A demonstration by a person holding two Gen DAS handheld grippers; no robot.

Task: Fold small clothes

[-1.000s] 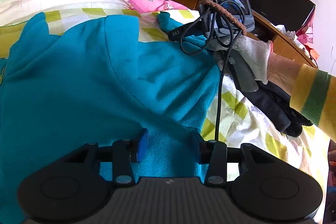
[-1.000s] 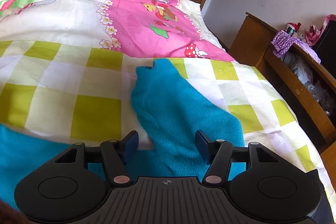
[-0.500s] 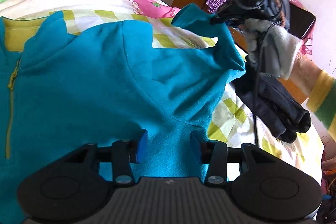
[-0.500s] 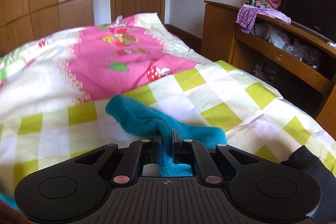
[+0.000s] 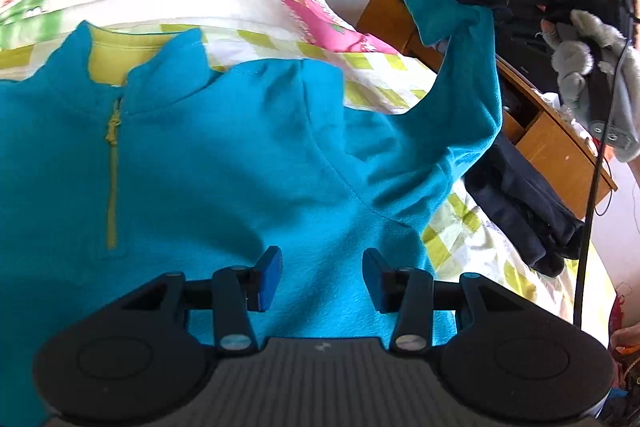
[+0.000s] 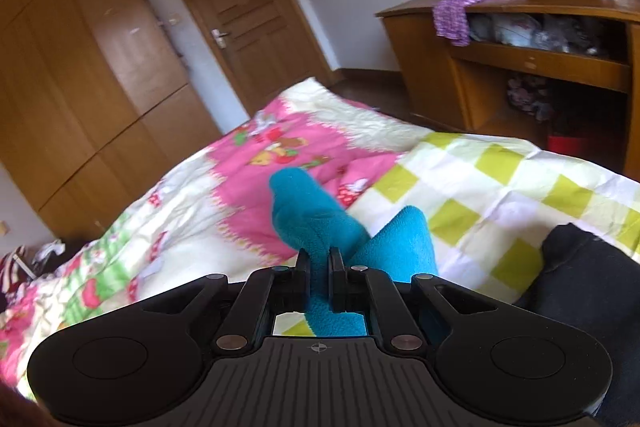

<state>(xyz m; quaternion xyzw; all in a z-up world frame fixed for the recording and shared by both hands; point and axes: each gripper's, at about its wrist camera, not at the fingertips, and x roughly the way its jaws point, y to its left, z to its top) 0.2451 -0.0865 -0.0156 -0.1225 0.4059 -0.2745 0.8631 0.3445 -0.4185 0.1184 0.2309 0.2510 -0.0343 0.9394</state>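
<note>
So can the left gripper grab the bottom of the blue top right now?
Probably yes. The left gripper hangs open just over the blue top, nothing lies between, and the right gripper only lifts the sleeve.

A wooden door (image 6: 240,23) and wardrobe (image 6: 76,79) face the quilted bed (image 6: 460,183), beside a wooden cabinet (image 6: 520,63) against pale walls.

bed quilt (image 6: 472,187): my work surface, white with lime-green checks, a pink cartoon panel toward the far end. dark folded garment (image 5: 532,211): lies on the quilt at my right edge. wooden cabinet (image 6: 516,63): open shelves stuffed with bags, a purple cloth (image 6: 460,7) draped over its top corner. brown door (image 6: 244,11): closed. wardrobe panels (image 6: 80,67): beside it.
</note>
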